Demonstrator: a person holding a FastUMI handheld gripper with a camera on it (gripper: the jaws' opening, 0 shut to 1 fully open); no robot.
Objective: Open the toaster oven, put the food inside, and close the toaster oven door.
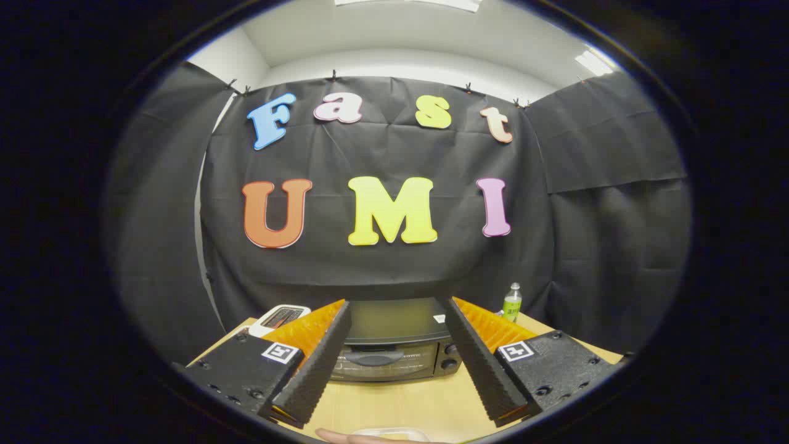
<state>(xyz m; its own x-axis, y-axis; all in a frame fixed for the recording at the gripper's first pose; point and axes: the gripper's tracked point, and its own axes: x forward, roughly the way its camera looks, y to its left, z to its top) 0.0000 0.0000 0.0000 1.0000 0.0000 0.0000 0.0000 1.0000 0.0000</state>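
Observation:
A black toaster oven (394, 345) stands on the wooden table (400, 404), beyond my fingers and framed between them. Its glass door is closed, with the handle (374, 357) across the top of the door and knobs (452, 356) on the right side. My gripper (394, 308) is open wide, held above the table, with nothing between the fingers. Right below the gripper, at the near table edge, I see a fingertip (336, 436) and the rim of a pale dish (391, 433); what lies on it is hidden.
A white device (280, 317) sits on the table to the left of the oven, behind my left finger. A small green-labelled bottle (511, 302) stands at the back right, past the right finger. Black cloth walls close off the back and sides.

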